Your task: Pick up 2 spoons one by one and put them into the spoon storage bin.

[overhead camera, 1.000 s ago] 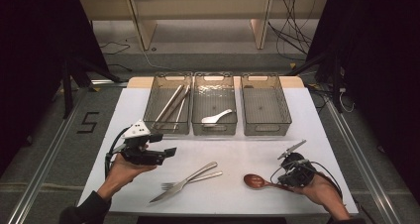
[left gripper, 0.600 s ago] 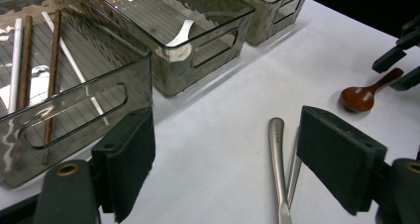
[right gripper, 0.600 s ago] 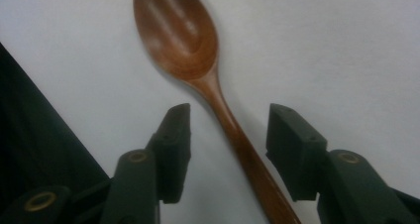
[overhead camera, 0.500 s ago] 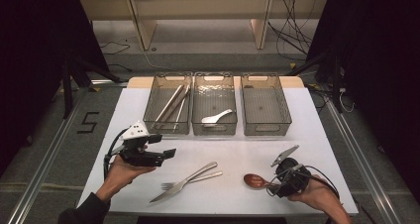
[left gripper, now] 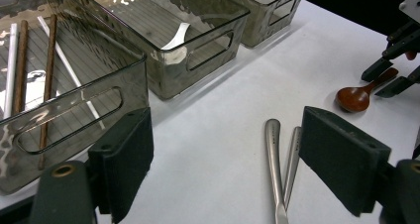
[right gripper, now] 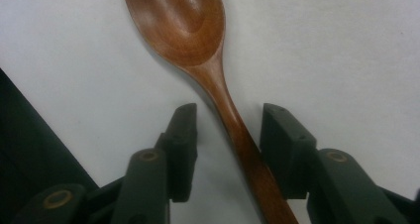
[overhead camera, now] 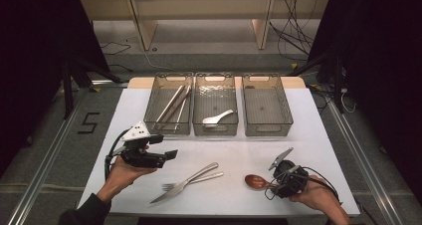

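On the white table (overhead camera: 318,135), the right gripper (right gripper: 227,135) straddles a wooden spoon's (right gripper: 190,30) handle — jaws just closing, pads not yet touching. Nearby, the left gripper (left gripper: 225,149) gapes wide — empty.

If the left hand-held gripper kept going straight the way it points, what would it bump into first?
Probably the fork and knife handles, which lie just ahead between the left hand-held gripper's open jaws. Farther on lies the wooden spoon. Depth is hard to judge, so it might pass above them.

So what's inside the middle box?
The middle box holds one white spoon, lying near its front wall. The rest of its ribbed floor shows bare through the clear walls, and nothing seems to be hidden.
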The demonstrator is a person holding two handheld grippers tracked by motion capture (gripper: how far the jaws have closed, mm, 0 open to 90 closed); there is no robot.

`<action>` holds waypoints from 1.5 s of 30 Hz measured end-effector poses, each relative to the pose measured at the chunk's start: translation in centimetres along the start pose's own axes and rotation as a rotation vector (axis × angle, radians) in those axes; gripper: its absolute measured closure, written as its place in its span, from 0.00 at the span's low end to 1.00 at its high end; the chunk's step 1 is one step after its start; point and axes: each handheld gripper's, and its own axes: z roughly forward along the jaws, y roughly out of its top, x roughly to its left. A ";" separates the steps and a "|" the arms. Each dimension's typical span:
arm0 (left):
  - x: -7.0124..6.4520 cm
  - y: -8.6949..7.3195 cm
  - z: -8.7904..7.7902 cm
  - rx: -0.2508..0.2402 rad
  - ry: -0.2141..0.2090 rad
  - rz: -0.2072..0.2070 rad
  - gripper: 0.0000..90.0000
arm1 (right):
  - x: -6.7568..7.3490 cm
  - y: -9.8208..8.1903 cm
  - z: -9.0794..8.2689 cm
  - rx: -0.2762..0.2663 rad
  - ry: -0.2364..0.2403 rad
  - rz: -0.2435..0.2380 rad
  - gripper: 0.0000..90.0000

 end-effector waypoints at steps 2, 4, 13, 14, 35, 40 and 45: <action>0.0 0.0 0.0 0.004 -0.002 0.003 0.23 | 0.1 0.1 0.1 0.015 -0.016 -0.013 0.71; -0.1 0.0 0.1 0.007 -0.001 0.004 0.23 | 0.2 0.3 0.1 0.019 -0.016 -0.025 0.78; -0.1 0.0 0.2 0.013 -0.003 0.009 0.23 | 0.7 0.5 0.1 0.024 -0.013 -0.081 0.91; -0.1 0.0 0.2 0.015 -0.002 0.010 0.23 | 0.7 0.5 0.0 0.018 -0.013 -0.082 0.91; -0.1 0.0 0.2 0.009 -0.007 0.012 0.23 | -0.3 2.8 -2.0 -0.206 -0.042 -0.032 0.91; -0.1 0.0 0.2 0.005 -0.010 0.012 0.22 | -0.7 4.6 -2.6 -0.245 -0.032 -0.033 0.91; -0.1 0.1 0.1 0.003 -0.011 0.012 0.22 | -1.3 6.6 -3.2 -0.287 -0.036 -0.022 0.91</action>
